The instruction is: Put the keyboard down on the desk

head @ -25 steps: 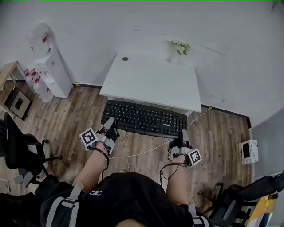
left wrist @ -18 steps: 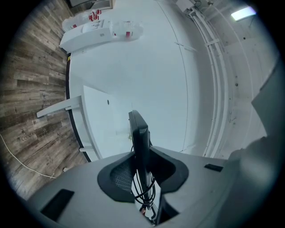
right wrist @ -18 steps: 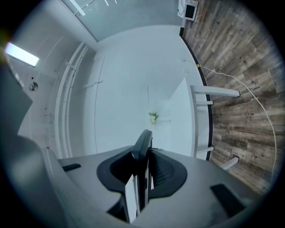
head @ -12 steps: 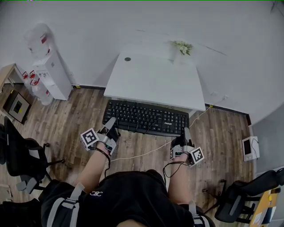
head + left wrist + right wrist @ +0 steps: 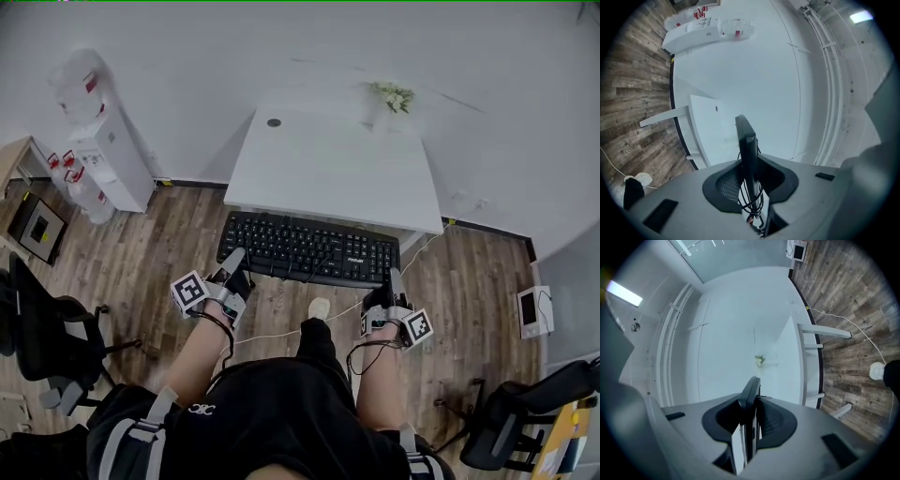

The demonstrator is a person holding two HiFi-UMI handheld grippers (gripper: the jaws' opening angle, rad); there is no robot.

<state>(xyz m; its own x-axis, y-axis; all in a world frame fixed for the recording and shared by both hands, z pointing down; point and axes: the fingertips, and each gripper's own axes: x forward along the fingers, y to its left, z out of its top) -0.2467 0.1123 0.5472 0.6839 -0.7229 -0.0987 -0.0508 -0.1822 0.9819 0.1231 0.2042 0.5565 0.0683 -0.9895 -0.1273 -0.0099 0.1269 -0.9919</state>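
Our left claw [image 5: 234,261] clamps the keyboard's [image 5: 305,249] near left edge, our right claw [image 5: 389,281] its near right edge; we hold it just short of the white table [image 5: 333,169].

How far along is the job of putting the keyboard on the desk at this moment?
Done: the left claw and right claw each clamp one end of the black keyboard. In hand: it is held over the wooden floor, just before the near edge of the white desk. Left: bring it over the desk, lower it flat, open both claws.
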